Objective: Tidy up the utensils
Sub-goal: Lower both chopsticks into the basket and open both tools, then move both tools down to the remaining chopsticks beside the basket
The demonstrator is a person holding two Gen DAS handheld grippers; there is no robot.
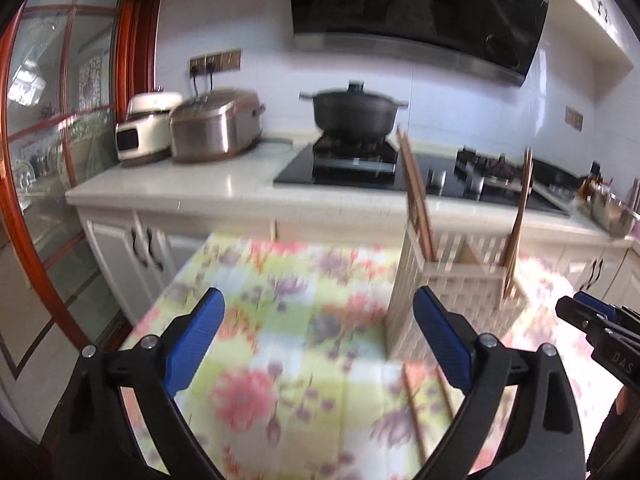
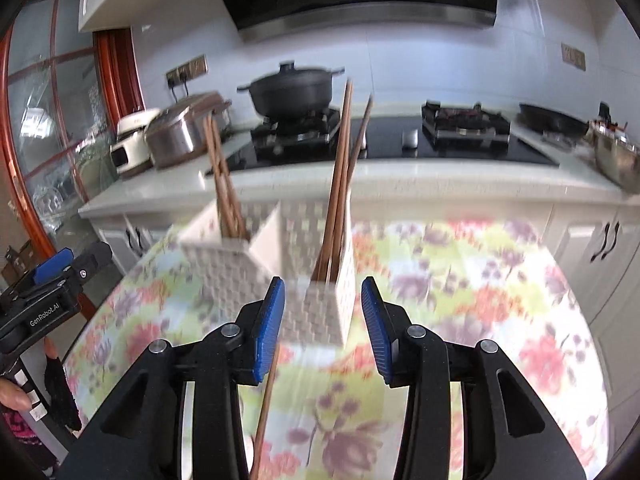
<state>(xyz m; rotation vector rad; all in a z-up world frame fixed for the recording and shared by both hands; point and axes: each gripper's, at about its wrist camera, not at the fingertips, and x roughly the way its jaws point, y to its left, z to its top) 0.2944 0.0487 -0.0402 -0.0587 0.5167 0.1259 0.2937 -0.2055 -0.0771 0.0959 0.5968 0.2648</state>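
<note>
Kitchen cabinets and a pale countertop [image 1: 172, 188] fill the background of the left wrist view, where a steel cooker [image 1: 216, 124], a white appliance [image 1: 144, 128] and a black lidded pot [image 1: 354, 110] on a hob are seen under a dark hood. Nearer, a table covered by a flowered cloth [image 1: 280, 320] is shown, blurred. On it, to the right, a white woven utensil holder [image 1: 448, 280] is stood, with brown chopsticks [image 1: 416, 192] leaning out of its left compartment and more at its right end. Loose chopsticks [image 1: 416, 412] are seen lying flat on the cloth near the camera. The left gripper [image 1: 318, 300] is held with its blue pads spread wide and nothing between them; the right gripper's tip is glimpsed at the far right edge. In the right wrist view the same holder [image 2: 256, 276] is seen just beyond the right gripper [image 2: 323, 288], whose jaws are parted, released, with no pad pressing on anything. A single chopstick [image 2: 266, 400] is seen lying on the cloth beside the left pad, running toward the camera. The left gripper [image 2: 68, 258] is visible at the left edge, held by a hand [image 2: 12, 394].
</note>
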